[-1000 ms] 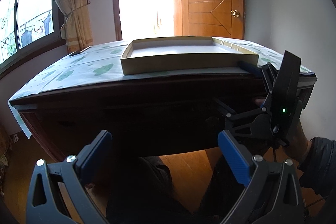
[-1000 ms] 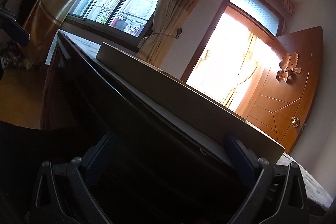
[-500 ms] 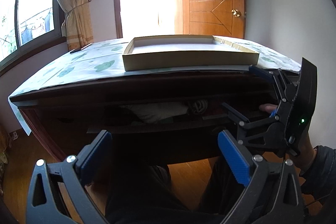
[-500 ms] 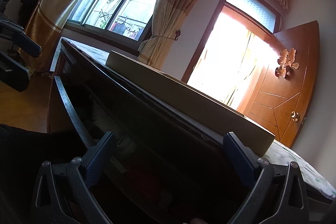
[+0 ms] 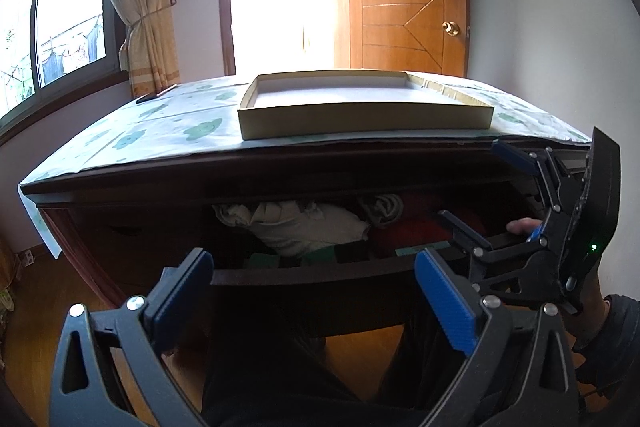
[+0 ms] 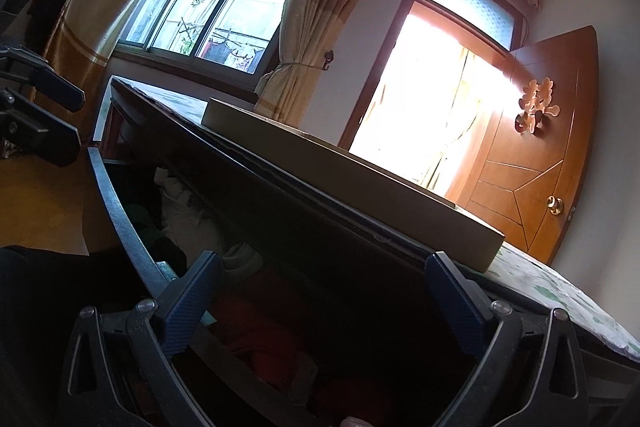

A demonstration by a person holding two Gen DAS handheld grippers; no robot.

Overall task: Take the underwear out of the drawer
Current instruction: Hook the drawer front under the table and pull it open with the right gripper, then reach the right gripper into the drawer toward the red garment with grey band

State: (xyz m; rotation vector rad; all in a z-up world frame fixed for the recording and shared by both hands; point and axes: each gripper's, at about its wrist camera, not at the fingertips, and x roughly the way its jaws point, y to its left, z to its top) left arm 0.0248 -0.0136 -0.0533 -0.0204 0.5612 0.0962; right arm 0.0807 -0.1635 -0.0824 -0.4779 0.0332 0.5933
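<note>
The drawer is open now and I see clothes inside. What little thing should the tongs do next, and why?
Probably reach the open left tongs forward over the drawer front toward the pale bundle of cloth. The drawer looks open enough to show clothes, that bundle lies straight ahead, and the right tongs sit at the drawer's right end, holding nothing.

The dark wooden drawer (image 5: pixel 304 277) stands pulled partway open. Inside lie crumpled clothes: a pale off-white bundle (image 5: pixel 304 227) at the middle, a red garment (image 5: pixel 416 227) beside it.
</note>
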